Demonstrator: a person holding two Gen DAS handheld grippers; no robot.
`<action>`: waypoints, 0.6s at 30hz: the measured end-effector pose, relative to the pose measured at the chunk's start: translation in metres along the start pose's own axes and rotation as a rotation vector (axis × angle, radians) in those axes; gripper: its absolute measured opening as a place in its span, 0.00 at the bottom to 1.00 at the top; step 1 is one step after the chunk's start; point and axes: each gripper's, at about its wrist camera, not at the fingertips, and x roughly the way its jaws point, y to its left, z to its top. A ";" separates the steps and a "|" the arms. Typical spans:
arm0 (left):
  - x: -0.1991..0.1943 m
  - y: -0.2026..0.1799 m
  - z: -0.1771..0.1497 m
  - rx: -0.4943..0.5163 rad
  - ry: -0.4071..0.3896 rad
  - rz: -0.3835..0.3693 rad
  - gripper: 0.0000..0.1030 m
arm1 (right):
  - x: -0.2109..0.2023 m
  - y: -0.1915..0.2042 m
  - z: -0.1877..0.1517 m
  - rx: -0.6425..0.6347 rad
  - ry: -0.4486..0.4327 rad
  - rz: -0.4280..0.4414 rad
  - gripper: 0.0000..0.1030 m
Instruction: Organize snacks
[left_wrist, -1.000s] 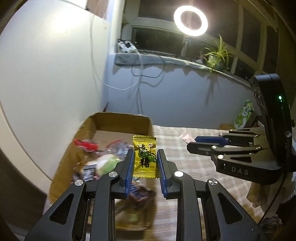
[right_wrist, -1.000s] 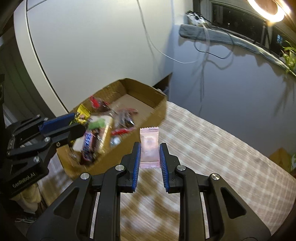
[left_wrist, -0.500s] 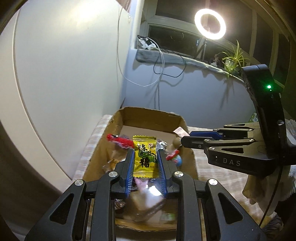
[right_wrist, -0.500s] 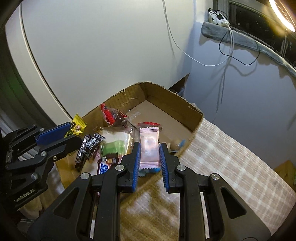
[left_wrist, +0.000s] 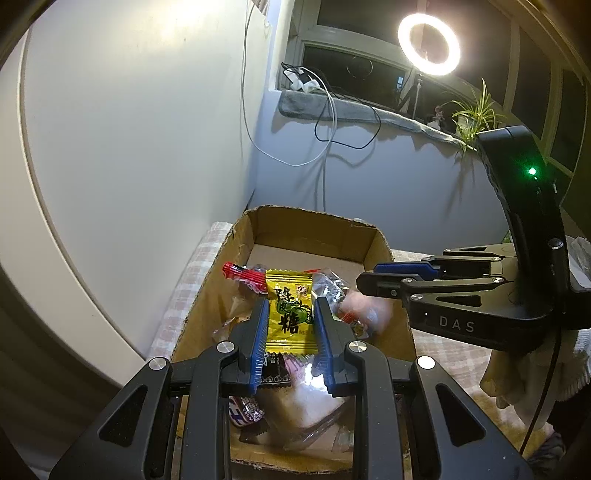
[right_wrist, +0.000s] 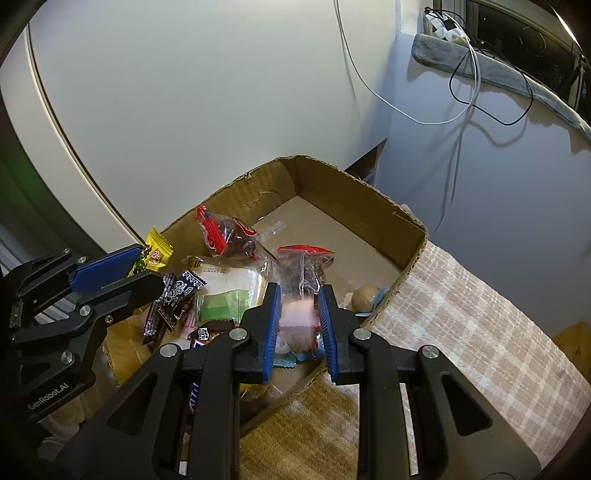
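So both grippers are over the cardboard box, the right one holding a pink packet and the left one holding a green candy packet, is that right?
Not quite. The packet in the left gripper is yellow, not green, as the left wrist view shows. The rest holds: both grippers are over the cardboard box, and the right gripper is shut on a pink packet.

My yellow candy packet (left_wrist: 289, 316) stands upright at the centre of the left wrist frame, above my cardboard box (left_wrist: 317, 232). My pink sachet (right_wrist: 295, 314), blurred, sits at lower centre of the right wrist frame over that box's near corner. Inside lie red-topped clear bags (right_wrist: 225, 236), a green-labelled pack (right_wrist: 225, 306) and black wrappers (right_wrist: 177, 295).
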 end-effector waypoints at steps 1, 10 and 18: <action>0.000 0.000 0.000 0.000 0.000 0.001 0.23 | 0.000 0.000 0.000 0.001 -0.001 0.000 0.21; -0.007 -0.002 -0.001 0.003 -0.014 0.025 0.53 | -0.014 -0.001 -0.002 0.006 -0.044 -0.023 0.66; -0.021 -0.005 -0.003 -0.002 -0.032 0.039 0.64 | -0.032 -0.002 -0.005 0.018 -0.079 -0.030 0.78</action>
